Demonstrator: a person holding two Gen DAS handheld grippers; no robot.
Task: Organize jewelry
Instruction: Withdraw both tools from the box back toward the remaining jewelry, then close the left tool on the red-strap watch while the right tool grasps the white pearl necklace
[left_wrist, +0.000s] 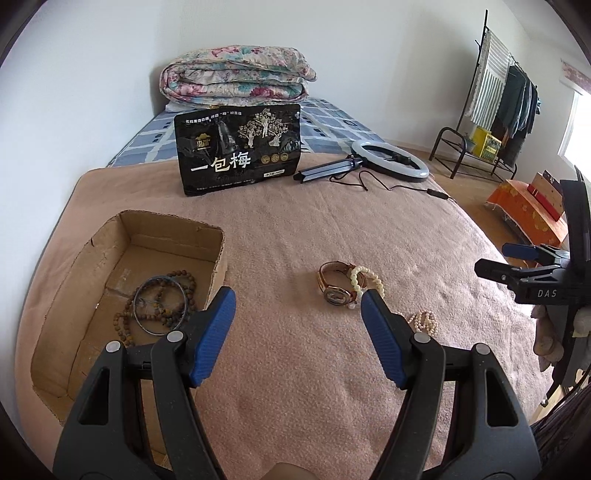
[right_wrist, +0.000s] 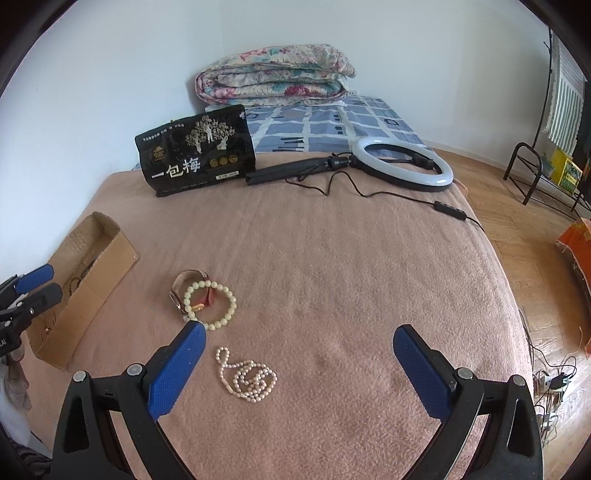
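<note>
Three pieces lie mid-blanket (right_wrist: 332, 277): wristwatch (right_wrist: 184, 291), pale bead bracelet (right_wrist: 221, 295) touching it, pearl necklace (right_wrist: 247, 380) nearby. Both the left gripper (left_wrist: 297, 299) and right gripper (right_wrist: 299, 332) gape wide, empty; cardboard box (left_wrist: 122, 229) at blanket's left edge holds brown beads (left_wrist: 184, 284).

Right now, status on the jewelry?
Both grippers, left and right, open, empty. Watch, bead bracelet, pearl necklace outside box. Nothing in the way.

Blanket (right_wrist: 332, 277) fuzzy matt pink cloth; cardboard box (left_wrist: 122, 236) rough, raw brown paperboard w/ torn edges; snack bag (left_wrist: 238, 147) glossy black plastic; pearl necklace (right_wrist: 247, 376) smooth, soft sheen; bangle (left_wrist: 159, 304) thin shiny metal; gripper pads (left_wrist: 212, 338) blue textured rubber, arms matt black plastic.
</note>
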